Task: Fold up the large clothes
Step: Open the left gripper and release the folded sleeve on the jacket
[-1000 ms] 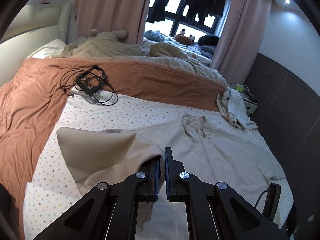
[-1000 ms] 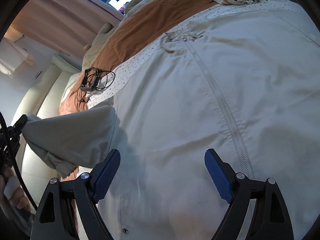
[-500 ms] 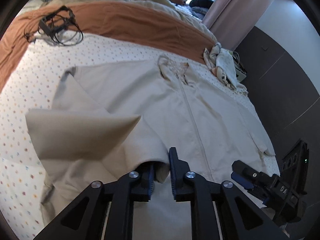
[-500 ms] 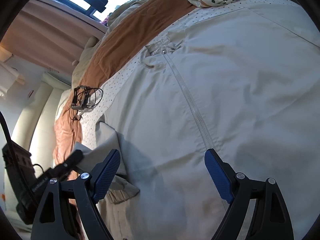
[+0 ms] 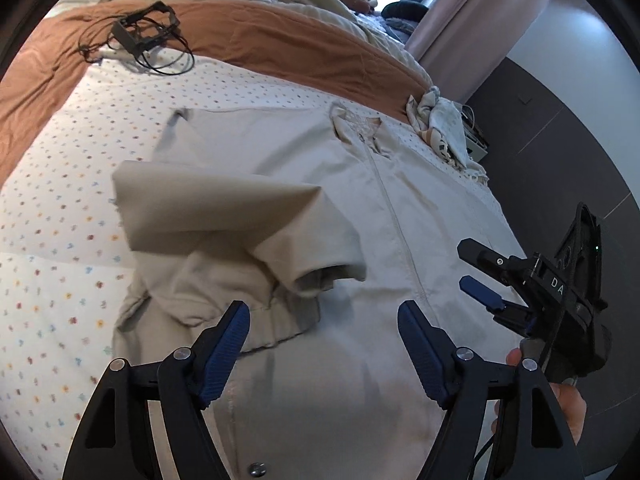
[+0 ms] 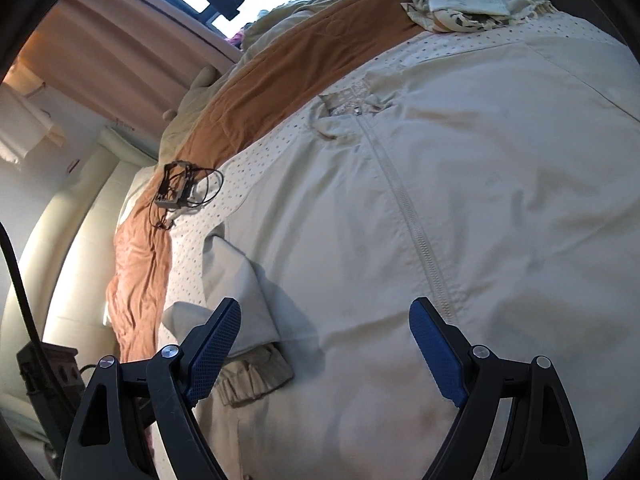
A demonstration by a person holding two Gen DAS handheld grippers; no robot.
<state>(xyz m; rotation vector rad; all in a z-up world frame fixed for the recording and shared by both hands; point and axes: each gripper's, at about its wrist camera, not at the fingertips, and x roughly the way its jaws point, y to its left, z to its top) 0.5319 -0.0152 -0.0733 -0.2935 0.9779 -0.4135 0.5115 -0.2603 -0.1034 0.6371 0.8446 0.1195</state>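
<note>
A large beige zip-front jacket (image 5: 432, 216) lies spread front-up on the dotted bedsheet (image 5: 72, 184); it also fills the right wrist view (image 6: 500, 208). Its left sleeve (image 5: 224, 216) lies folded across the jacket body, cuff (image 5: 328, 276) resting on the front. My left gripper (image 5: 324, 316) is open and empty just above the jacket, below the cuff. My right gripper (image 6: 324, 320) is open and empty above the jacket front, left of the zip (image 6: 416, 232); it also shows in the left wrist view (image 5: 480, 276) at the right.
A black frame with cables (image 5: 144, 36) lies on the sheet near the rust-brown blanket (image 5: 280, 48). A crumpled patterned cloth (image 5: 440, 132) sits at the bed's far right corner. A dark wall (image 5: 560, 128) runs along the right. Pillows and curtains are beyond.
My left gripper has opened and let go of the sleeve, which now lies folded over the jacket front. Both grippers have drawn back slightly.
</note>
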